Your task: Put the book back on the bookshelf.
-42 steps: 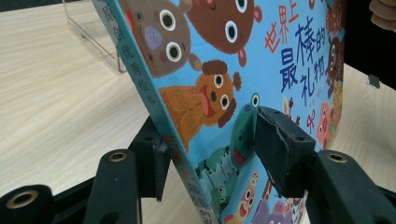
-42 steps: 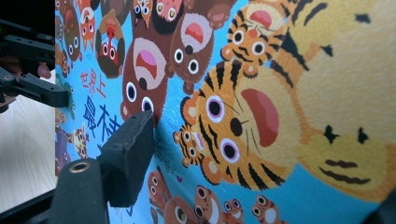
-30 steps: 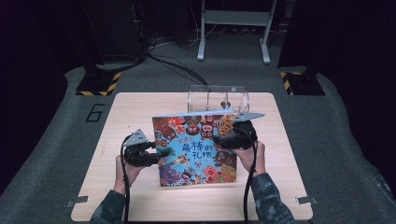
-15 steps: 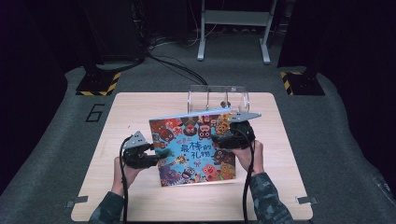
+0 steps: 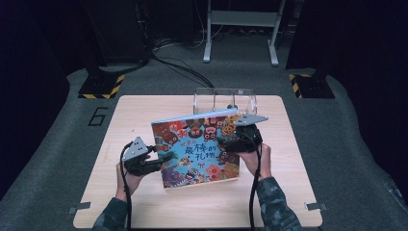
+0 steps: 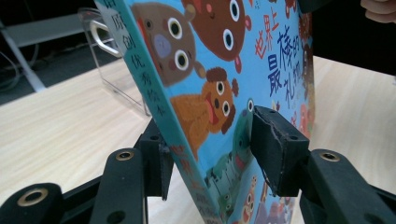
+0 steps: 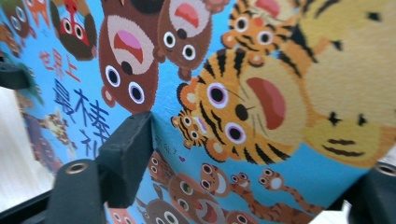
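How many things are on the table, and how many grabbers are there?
Picture book: 1
Clear plastic stand: 1
Grippers: 2, the left gripper and the right gripper
Total: 4

Dark room; grey carpet floor (image 5: 57, 144); light wood bench (image 5: 144, 110); hazard-striped stand bases (image 5: 98, 89); grey metal frame (image 5: 240, 19) behind

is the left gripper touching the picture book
Cannot tell. In the left gripper view the left gripper's fingers straddle the picture book's spine edge, but no view shows plainly whether either finger presses on the covers.
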`<move>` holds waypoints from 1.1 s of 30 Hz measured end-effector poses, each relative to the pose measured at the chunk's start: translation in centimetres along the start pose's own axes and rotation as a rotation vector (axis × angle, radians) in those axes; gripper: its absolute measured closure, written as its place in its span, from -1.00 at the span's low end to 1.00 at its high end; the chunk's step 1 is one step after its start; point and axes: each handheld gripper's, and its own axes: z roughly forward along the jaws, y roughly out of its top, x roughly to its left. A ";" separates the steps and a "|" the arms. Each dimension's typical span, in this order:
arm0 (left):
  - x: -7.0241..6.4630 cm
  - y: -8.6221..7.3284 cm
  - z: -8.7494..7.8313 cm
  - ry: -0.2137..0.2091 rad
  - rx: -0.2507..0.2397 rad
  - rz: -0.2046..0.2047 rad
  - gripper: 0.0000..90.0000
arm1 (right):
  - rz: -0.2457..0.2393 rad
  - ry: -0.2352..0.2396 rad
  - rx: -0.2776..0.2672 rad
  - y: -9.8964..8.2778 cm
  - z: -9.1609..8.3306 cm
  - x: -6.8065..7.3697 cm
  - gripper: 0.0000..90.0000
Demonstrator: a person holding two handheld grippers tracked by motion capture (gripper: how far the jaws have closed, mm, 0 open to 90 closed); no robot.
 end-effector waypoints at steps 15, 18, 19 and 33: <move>-0.8 0.0 0.5 -0.051 0.027 0.023 0.13 | 0.028 0.077 0.007 -0.9 0.2 0.2 -0.32; -0.8 0.4 0.8 -0.017 0.016 0.056 0.14 | 0.028 0.055 -0.018 -0.9 0.1 0.3 -0.34; -0.9 0.6 0.8 -0.007 0.010 0.066 0.16 | 0.035 0.047 -0.033 -0.9 0.0 0.3 -0.35; -0.7 0.3 0.4 -0.039 -0.039 0.088 0.34 | 0.010 0.046 -0.035 -1.5 -0.8 0.0 -0.35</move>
